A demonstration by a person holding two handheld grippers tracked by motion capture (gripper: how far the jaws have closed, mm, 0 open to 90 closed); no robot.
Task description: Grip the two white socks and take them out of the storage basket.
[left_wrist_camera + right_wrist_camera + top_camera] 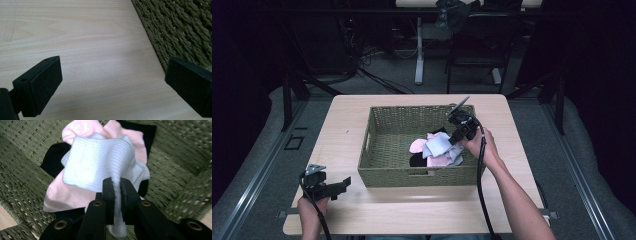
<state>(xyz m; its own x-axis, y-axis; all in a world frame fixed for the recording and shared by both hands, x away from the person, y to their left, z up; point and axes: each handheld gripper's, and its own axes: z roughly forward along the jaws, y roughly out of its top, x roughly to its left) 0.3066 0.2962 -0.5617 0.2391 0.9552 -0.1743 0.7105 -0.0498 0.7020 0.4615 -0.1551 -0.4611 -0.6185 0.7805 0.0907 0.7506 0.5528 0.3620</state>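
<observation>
Basket (387,172): woven, olive green; sits mid-desk (352,112); its right part holds a heap of socks, pink (75,130) and black (53,157) among them
White sock (100,162): ribbed; on top of the heap; one fold pinched between the right gripper's jaws
Right gripper (117,186): clamped on the white sock; reaches into the basket from its right side
Left gripper (112,85): jaws wide apart, holding nothing; low over bare desk at the near left, just beside the basket's near-left corner

Olive-green woven basket (387,145) w/ white ribbed sock (100,162), pink cloth (62,195), black cloth (53,157); pale woodgrain table (75,37).
</observation>
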